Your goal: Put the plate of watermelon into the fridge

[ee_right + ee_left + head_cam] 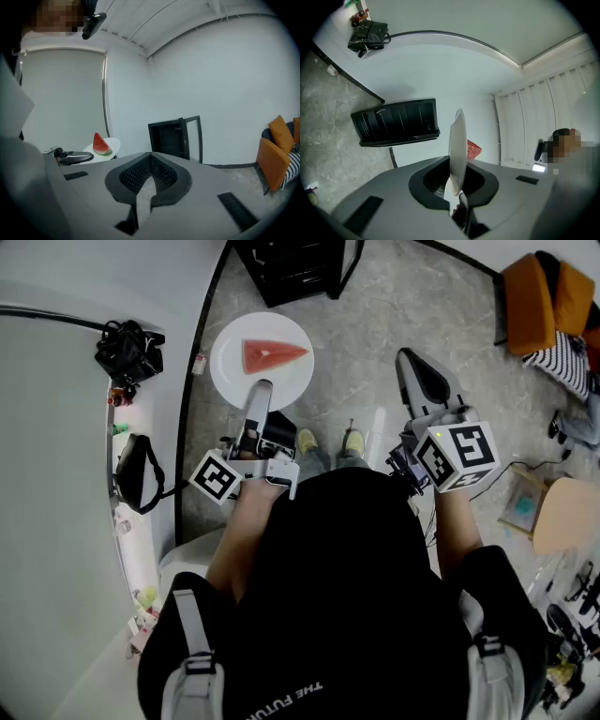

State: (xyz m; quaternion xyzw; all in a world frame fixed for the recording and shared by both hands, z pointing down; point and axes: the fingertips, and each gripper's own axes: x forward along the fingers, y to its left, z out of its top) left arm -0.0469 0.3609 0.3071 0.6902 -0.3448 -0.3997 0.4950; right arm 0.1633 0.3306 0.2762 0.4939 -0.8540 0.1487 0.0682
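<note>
A white plate [230,371] carrying a red watermelon wedge [272,353] hangs over the grey floor. My left gripper [260,390] is shut on the plate's near rim. In the left gripper view the plate [458,145] stands edge-on between the jaws, with the watermelon [474,149] to its right. The small black fridge [291,268] stands just beyond the plate, and its glass door [196,136] is open beside the fridge body [168,137]. My right gripper [412,367] is shut and holds nothing, out to the right of the plate. The right gripper view shows the plate [112,143] at left.
A white counter [56,474] runs along the left with a black bag [129,351] and a second dark bag [139,474] on it. An orange sofa [544,296] and a wooden stool [567,512] stand to the right.
</note>
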